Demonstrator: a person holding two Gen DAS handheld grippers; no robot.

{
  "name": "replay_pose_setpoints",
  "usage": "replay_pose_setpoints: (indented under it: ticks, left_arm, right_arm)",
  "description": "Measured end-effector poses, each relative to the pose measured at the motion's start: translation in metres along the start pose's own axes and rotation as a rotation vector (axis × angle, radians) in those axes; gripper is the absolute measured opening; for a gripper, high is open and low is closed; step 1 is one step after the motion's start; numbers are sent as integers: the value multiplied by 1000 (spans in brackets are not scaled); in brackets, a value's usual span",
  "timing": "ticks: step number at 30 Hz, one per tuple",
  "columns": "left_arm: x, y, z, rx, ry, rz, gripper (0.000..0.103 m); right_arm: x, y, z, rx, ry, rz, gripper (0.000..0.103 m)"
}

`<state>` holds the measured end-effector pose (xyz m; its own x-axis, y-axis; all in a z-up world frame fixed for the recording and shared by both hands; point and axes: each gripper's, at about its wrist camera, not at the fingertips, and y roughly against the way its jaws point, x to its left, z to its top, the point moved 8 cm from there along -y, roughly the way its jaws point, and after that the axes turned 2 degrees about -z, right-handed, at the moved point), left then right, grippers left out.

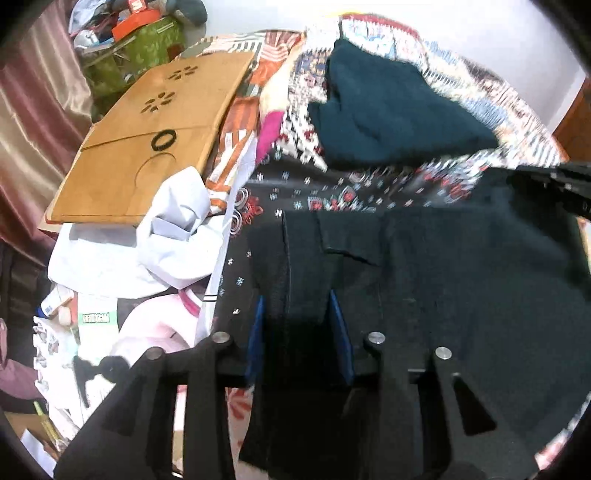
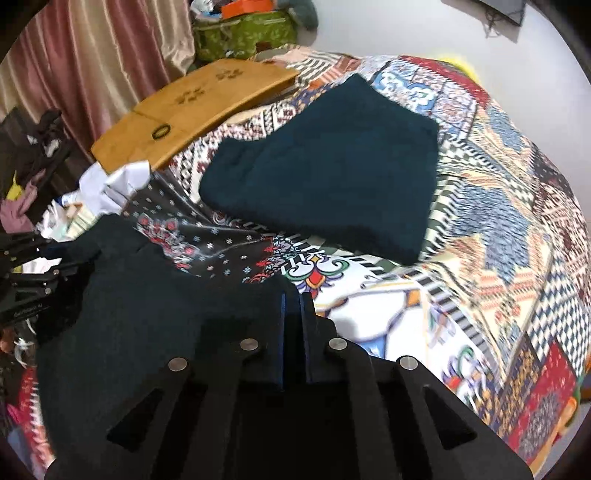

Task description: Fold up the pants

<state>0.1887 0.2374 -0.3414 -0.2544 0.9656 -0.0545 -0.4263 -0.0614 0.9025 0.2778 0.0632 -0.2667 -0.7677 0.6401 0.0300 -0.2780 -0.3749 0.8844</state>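
Both the left gripper (image 1: 297,314) and the right gripper (image 2: 294,314) are clamped on the dark pants (image 1: 443,277) spread on the patterned bedspread (image 2: 498,221), behind which the green fabric bag (image 2: 243,35) holds orange clutter.

Dark pants (image 1: 443,266), near-black, spread flat across the lower centre and right of the left wrist view; pocket flap visible at centre. In the right wrist view, same pants (image 2: 140,295) occupying the lower left, lying on patterned bedding. Fabric mostly smooth, slightly bunched at the near edge.
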Motion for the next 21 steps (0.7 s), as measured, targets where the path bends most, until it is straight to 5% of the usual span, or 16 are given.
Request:
replay_pose_setpoints:
  ticks: [4,6,8,15,18,21]
  left_arm:
    - [3,51,0,-99,-37,58,57]
    - [2,70,-4,-138,-42,45,65]
    - [0,87,-14,-158,-56,27,71]
    - [-6,82,-61,-68,38,-41,76]
    - [-8,71,-79,-41,86,-25,76]
    - [-13,58,-93,7,168,-91,76]
  right_arm:
    - [9,51,-7,-68,12,27,23]
    - [14,81,-14,-132,40,20,37]
    - [23,109,-25,-184,67,21,39]
    - [45,145,-73,-242,54,55,40]
    - [53,140,-95,-225,64,46,40]
    - [63,130,-116,-185,87,49,40]
